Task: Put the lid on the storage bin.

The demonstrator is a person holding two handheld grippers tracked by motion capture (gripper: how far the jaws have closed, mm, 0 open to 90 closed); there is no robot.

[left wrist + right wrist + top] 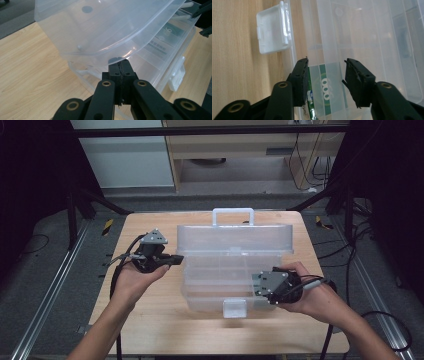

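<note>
The clear plastic organiser box [225,275] stood in the middle of the wooden table [150,330], its carry handle [233,215] on the far side and its white front latch [234,308] hanging free at the near edge. The lid [235,239] was raised off the base and leaned toward the far side, so I judged the unlatching and most of the lifting to be done. My left gripper [176,259] sat at the box's left side with its jaws pressed together, nothing pinched between them; in the left gripper view the closed tips [121,65] lay just under the curved edge of the lid [100,32], propping it rather than gripping it, though whether they actually touched the plastic I could not tell. My right gripper [260,284] was at the near right corner of the box, jaws standing partly apart and holding nothing; in the right gripper view the two pads [325,75] straddled the near rim of the base [317,37], with a green label [325,90] showing through the plastic between them and the latch [272,31] off to one side, but the pads did not press on the wall. The compartments I could see held no loose items that I could make out. What remained, as I read it, was either to swing the lid fully back until it rested open, or to begin work inside the tray.
</note>
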